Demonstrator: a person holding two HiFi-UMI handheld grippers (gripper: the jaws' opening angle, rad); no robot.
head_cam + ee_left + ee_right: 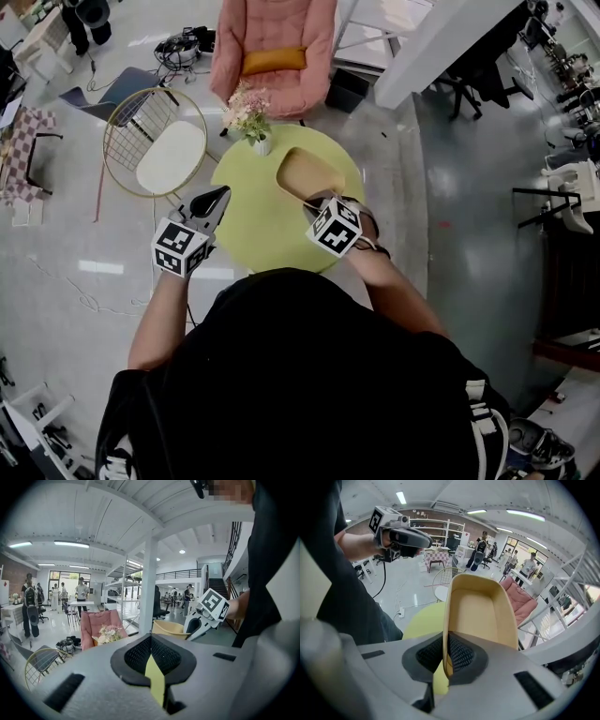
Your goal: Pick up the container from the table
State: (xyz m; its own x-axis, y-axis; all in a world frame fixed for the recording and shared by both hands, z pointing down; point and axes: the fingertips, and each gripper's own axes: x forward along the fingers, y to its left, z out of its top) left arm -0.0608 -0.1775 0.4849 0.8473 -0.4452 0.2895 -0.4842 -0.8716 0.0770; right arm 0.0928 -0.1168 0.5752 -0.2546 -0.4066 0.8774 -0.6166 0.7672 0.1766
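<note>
Tan container (476, 611): sitting straight ahead of the right hand-held gripper (447, 651), open side facing up.
Right grip: pinching narrow on the container's near wall, one pad inside, one outside.
Left hand-held gripper (150, 654): hanging closed and empty, off to the left of the right one, well apart from the container.
Table (246, 230): lying below and beyond the right hand-held gripper.
Done: grasping.
Left: raising plainly clear. Container seeming to be tilting off the table, but no view settling the gap.
</note>
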